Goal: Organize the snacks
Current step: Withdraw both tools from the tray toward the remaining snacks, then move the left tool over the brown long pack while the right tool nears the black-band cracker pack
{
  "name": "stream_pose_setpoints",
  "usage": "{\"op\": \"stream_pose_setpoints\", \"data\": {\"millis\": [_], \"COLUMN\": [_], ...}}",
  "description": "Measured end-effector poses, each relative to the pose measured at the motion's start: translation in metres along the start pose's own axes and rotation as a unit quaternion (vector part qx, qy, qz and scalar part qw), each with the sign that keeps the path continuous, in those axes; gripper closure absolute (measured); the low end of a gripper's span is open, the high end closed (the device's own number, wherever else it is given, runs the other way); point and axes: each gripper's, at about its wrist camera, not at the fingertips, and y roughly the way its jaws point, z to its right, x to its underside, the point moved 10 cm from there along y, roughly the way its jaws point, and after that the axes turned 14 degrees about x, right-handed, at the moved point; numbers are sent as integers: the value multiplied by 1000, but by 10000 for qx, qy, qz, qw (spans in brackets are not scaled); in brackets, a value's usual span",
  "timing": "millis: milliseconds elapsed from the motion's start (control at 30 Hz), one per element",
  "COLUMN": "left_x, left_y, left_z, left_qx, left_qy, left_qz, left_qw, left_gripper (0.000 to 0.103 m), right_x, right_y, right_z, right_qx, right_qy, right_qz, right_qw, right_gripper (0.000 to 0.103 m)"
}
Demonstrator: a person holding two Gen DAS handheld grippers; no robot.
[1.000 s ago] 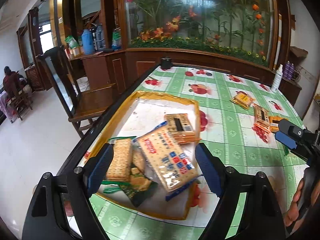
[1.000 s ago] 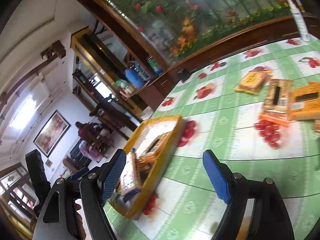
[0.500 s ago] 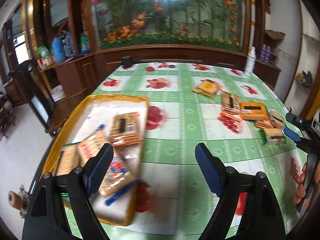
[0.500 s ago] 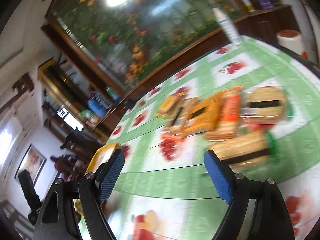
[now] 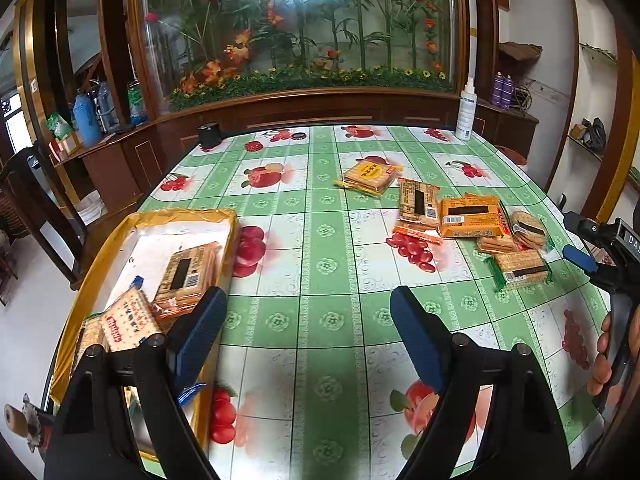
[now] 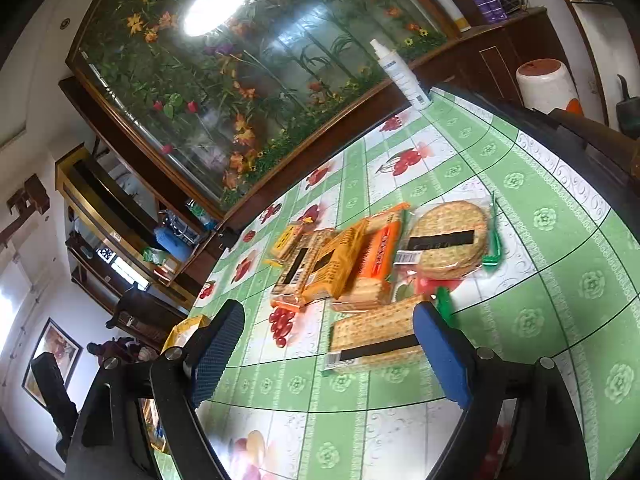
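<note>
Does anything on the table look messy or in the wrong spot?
Yes. A bunch of cracker packs lies jumbled on the green tablecloth, turned every which way and some overlapping, outside the yellow tray. Only a few packs sit in the tray. Nothing looks spilled or torn.

Desk (image 5: 332, 240) cloth was green-white checked with red fruit prints; tray (image 5: 228, 216) yellow; snack packs (image 5: 470, 216) orange-tan; jaws' pads blue.

Bright daylight, white glare on glass panel (image 6: 218, 6), fisheye-bent dark edges, slight blur
</note>
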Motion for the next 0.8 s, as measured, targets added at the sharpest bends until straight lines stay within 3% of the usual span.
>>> {"op": "stream_pose_setpoints", "data": {"millis": [567,800], "left_x": [0,-15], "left_y": [28,70], "left_z": [8,25], "left_qx": [192,706], "left_qy": [-7,-155], "left_qz": [-223,-479], "left_qw": [9996,9962], "left_gripper": [19,19], "right_x": [-3,-4], "right_y": [23,36], "right_z": [11,4], "right_qx": [219,282], "right_qy": [-269,-648], "right_qz": [-311,-468], "right_qw": [9989,9964], "right_gripper": [14,14]}}
